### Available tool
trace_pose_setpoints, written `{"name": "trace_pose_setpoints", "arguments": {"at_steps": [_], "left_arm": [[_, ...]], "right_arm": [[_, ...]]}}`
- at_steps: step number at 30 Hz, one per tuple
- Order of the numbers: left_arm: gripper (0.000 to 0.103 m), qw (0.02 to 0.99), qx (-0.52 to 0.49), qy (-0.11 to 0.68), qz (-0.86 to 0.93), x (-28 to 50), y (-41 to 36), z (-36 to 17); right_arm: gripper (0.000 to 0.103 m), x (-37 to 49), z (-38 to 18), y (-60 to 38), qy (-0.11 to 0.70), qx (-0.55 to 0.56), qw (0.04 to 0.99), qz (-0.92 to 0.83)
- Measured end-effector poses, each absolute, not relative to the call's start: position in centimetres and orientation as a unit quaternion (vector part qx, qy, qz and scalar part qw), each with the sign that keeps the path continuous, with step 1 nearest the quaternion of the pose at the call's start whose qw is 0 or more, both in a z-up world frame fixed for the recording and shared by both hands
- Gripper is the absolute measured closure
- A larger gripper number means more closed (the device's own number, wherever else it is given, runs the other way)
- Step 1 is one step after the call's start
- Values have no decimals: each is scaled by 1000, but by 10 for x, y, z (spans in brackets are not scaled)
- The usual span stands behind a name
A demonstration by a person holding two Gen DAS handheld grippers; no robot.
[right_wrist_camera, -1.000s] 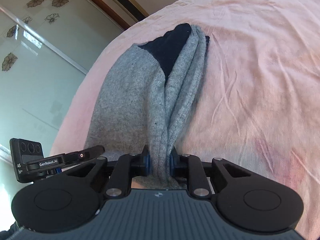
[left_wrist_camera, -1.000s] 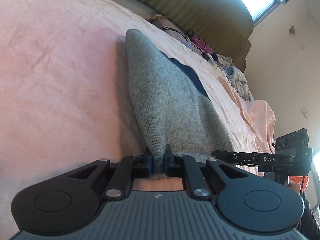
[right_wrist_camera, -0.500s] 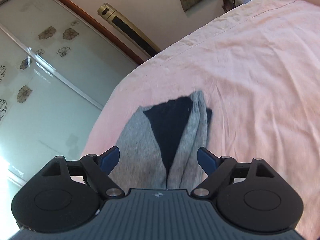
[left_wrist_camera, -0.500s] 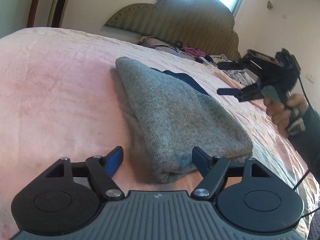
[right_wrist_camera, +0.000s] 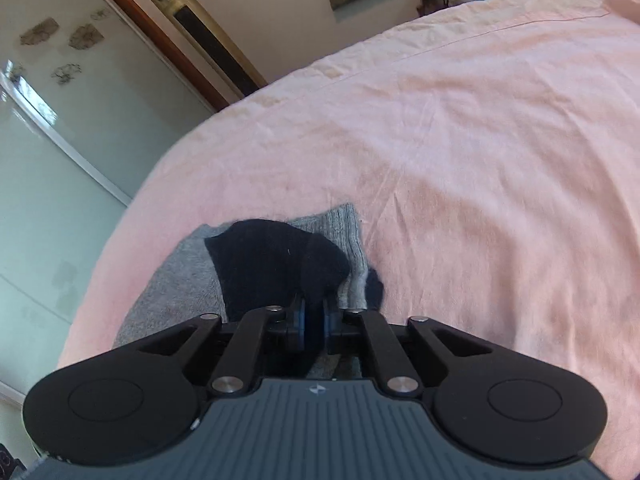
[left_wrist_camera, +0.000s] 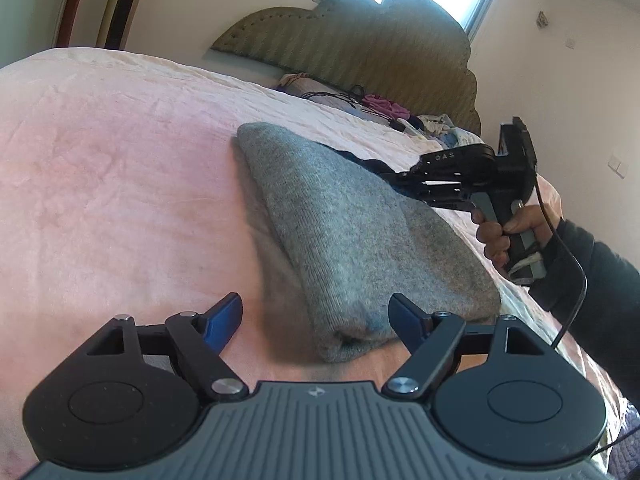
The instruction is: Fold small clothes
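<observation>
Bare pink bed (left_wrist_camera: 100,200) is lying open from nine to twelve o'clock; the folded grey garment (left_wrist_camera: 360,248) and right claw (left_wrist_camera: 396,178) are blocking two o'clock.

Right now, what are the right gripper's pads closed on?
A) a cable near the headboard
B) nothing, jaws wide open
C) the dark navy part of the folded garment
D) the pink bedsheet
C: in the right wrist view the right gripper has its pads drawn together on the dark navy part of the grey folded garment; the left gripper stands open around the near end.
</observation>
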State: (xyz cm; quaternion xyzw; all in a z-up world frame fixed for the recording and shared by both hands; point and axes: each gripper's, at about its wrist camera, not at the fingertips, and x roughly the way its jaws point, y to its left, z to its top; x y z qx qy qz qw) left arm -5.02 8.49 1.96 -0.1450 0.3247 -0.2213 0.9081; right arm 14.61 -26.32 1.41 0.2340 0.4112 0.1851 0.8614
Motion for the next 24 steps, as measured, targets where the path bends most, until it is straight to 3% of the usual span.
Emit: {"name": "trace_pose_setpoints", "arguments": {"at_steps": [1, 2, 3, 4, 5, 6, 10, 11, 12, 13, 14, 15, 18, 22, 24], "left_arm": [[23, 908, -163, 313, -224, -49, 95, 24], [23, 907, -185, 302, -229, -44, 104, 29], [23, 904, -210, 293, -231, -36, 113, 34], [23, 899, -235, 289, -229, -24, 121, 38], [23, 892, -260, 293, -226, -6, 127, 40], [23, 883, -279, 302, -225, 13, 130, 41], [23, 848, -310, 369, -222, 99, 110, 32], [24, 835, -311, 393, -228, 117, 100, 26], [31, 829, -303, 417, -218, 132, 90, 20], [59, 828, -289, 435, -203, 143, 80, 15], [62, 832, -271, 442, -196, 150, 72, 13], [67, 843, -255, 433, -193, 151, 66, 16], [69, 879, -167, 403, -192, 143, 48, 21], [60, 912, -110, 351, -179, 123, 40, 17], [56, 906, -140, 357, -179, 115, 51, 25]], "right_arm": [[92, 143, 16, -266, 407, 246, 860, 186], [80, 140, 21, -272, 401, 271, 855, 188], [54, 138, 26, -280, 396, 298, 849, 184], [37, 135, 31, -288, 379, 318, 850, 183], [10, 132, 37, -294, 354, 323, 859, 180], [2, 133, 42, -296, 347, 312, 868, 173], [12, 169, 30, -282, 414, 293, 846, 162], [18, 175, 25, -275, 426, 288, 841, 170], [26, 179, 21, -264, 438, 278, 836, 177], [30, 180, 18, -254, 446, 263, 836, 181], [45, 179, 18, -245, 439, 237, 848, 180], [77, 178, 18, -237, 441, 206, 856, 177], [82, 169, 16, -252, 430, 226, 856, 176], [85, 159, -2, -273, 405, 282, 850, 183], [69, 157, 2, -271, 408, 289, 847, 180]]}}
